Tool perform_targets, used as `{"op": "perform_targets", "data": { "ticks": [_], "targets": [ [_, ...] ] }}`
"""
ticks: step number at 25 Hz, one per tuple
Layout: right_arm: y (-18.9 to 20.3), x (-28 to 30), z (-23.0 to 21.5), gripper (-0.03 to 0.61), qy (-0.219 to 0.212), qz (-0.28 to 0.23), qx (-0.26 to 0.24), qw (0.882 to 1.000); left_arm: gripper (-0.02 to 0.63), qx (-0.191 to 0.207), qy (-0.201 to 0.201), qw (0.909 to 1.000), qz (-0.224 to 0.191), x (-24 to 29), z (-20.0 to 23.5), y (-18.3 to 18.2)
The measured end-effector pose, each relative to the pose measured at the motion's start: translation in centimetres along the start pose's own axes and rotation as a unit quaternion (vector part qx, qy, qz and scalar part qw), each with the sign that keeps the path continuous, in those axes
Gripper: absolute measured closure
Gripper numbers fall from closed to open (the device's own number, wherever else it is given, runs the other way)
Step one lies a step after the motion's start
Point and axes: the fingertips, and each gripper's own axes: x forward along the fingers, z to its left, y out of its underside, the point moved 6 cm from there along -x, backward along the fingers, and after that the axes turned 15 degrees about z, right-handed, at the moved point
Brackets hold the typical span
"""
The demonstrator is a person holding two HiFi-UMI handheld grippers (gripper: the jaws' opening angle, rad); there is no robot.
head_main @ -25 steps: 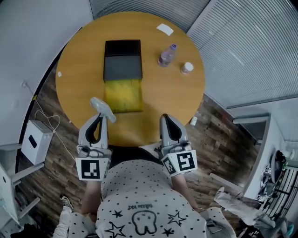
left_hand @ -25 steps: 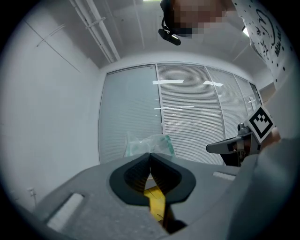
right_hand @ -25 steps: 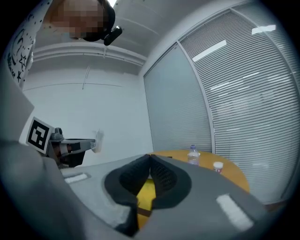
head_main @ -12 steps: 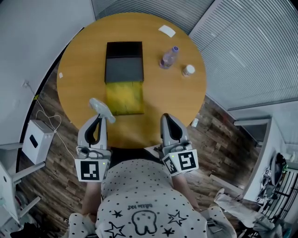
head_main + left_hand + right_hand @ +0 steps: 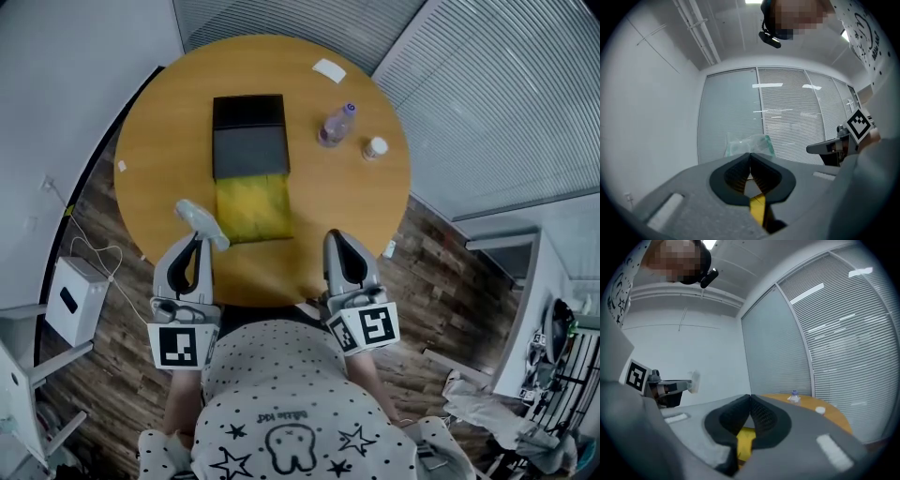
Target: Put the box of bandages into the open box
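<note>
Pinching box of bandages (image 5: 199, 218) at the tip of left gripper (image 5: 750, 154), jaws squeezed together on one thin edge of the pale pack and leaving most of it poking out past the tips. Judging this as a carry grip, keeping the bulk free for dropping in. Hanging the pack over the near-left edge of the surface (image 5: 347, 197), just beside the near-left corner of open box (image 5: 251, 208), not yet over it. Lying flat mid-surface, open box showing its dark half toward the far edge and its yellow half toward the near edge, so presenting a wide target straight ahead of the pack. Probably needing only a short carry toward the surface centre and a release. Parking right gripper (image 5: 750, 397) at the near edge, right of open box, jaws closed tip to tip and gripping nothing, touching nothing; apparently just keeping out of the way, no second hold needed for such a light pack. Pointing both grippers roughly level toward the far edge. Sitting well clear near the far-right edge: bottle (image 5: 336, 125), small white jar (image 5: 375, 147), white card (image 5: 329, 70), not blocking the path.
</note>
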Motion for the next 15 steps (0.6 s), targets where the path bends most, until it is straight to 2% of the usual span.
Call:
{"op": "perform_targets", "data": {
  "ticks": [9,15],
  "targets": [
    [-0.9,0.5,0.7,0.574,0.021,-0.009,0.004,1.000,0.603,-0.004,0.016,0.9999,-0.002,0.6,1.6,-0.1],
    [-0.6,0.0,0.2,0.574,0.039,-0.009,0.007,0.999,0.601,-0.009,0.029,0.9995,0.011,1.2,1.3,0.6]
  ]
}}
